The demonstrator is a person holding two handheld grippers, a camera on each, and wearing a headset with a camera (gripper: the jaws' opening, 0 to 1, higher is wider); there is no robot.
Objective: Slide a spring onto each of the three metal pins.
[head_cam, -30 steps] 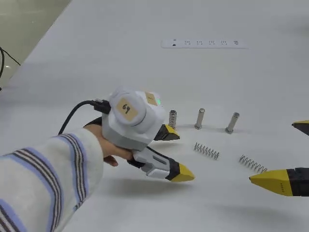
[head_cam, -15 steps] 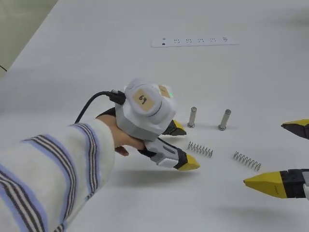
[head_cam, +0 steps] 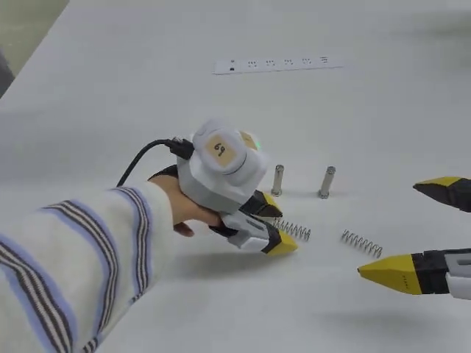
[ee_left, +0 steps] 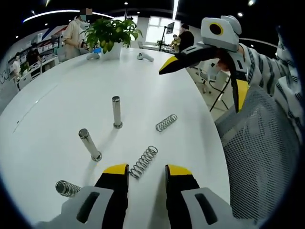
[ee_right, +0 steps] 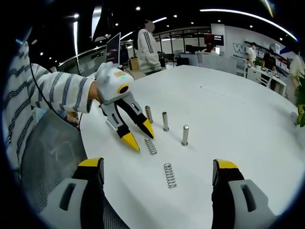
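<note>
**Spring may squirt out of the pinch**

My left claw [ee_left: 147, 169] is spread, straddling the near end of a loose spring [ee_left: 144, 161] lying flat on the tabletop [head_cam: 147, 95]. If it closes off-centre, I judge the spring could roll away. My right claw [ee_right: 157, 163] is spread wide and empty. The bare pin [ee_left: 89, 143] just beyond might topple if bumped

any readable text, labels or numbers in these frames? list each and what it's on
"69": handwritten on the tan sticker on top of the left gripper.
Second sticker beside it: too blurred to read.
Blue wall lettering in the right gripper view: seems to start with "W", the rest unreadable.
Power strip: markings too small to read.
</note>
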